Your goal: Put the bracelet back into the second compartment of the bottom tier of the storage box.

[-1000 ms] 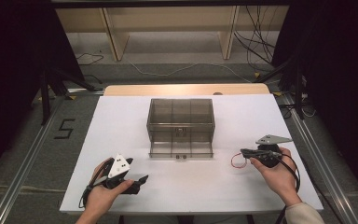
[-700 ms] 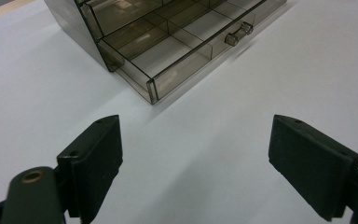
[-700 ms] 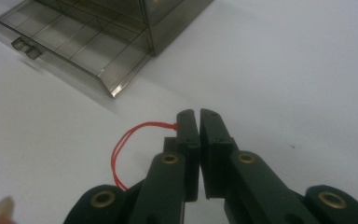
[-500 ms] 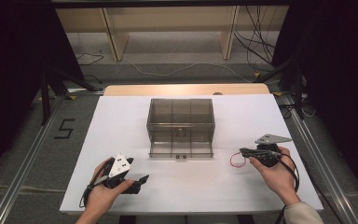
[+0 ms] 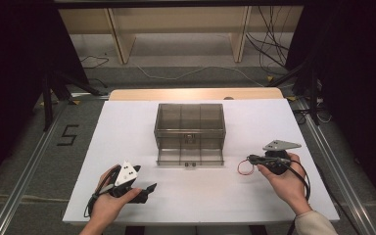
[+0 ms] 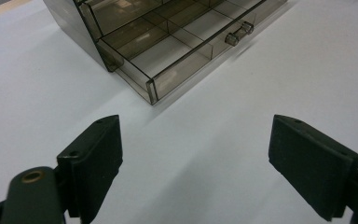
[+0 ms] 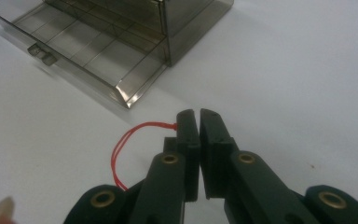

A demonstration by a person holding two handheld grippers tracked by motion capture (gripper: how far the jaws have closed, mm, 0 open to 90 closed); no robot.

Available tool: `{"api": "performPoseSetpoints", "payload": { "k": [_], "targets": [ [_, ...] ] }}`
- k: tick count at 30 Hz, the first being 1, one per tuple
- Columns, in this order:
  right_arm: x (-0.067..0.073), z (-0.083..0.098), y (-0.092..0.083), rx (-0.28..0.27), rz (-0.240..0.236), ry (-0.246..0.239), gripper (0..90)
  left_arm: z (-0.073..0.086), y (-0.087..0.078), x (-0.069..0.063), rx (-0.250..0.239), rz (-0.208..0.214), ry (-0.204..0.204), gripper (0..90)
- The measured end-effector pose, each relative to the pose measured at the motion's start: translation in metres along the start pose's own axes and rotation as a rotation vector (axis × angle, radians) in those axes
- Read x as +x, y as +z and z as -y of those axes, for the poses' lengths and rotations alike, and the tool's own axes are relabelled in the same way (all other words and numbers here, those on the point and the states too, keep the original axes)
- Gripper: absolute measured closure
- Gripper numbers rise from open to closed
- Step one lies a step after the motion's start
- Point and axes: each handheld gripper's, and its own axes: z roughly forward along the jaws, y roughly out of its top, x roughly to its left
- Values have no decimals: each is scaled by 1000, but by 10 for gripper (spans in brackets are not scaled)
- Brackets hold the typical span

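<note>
On the white desk [image 5: 127, 127] stands a smoky clear plastic organizer box [image 5: 190, 120], its lower drawer [image 5: 190, 155] pulled out toward the person and split into compartments, with two small knobs on its front. The right gripper [image 5: 249, 158], held in the person's right hand [image 5: 284, 178] near the desk's right side, is clenched on a thin red elastic band [image 5: 245, 167]; in the right gripper view the band [image 7: 129, 140] loops out from the left side of the closed jaws, pinched at their tips, and hangs just above the desk, close to the open drawer's [image 7: 74, 60] near corner but apart from it. The left gripper [image 5: 149, 188] rests low in the left hand [image 5: 108, 203] near the front left of the desk, well apart from the box; in the left gripper view its jaws stand wide, released, with bare desk between them and the drawer [image 6: 177, 51] beyond.
</note>
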Motion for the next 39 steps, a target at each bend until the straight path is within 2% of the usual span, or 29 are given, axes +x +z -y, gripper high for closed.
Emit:
{"api": "performPoseSetpoints", "payload": {
  "k": [39],
  "targets": [
    [14,-15,7,-16,-21,-34,876,0,1,-1,-1,-1,4,169]
  ]
}}
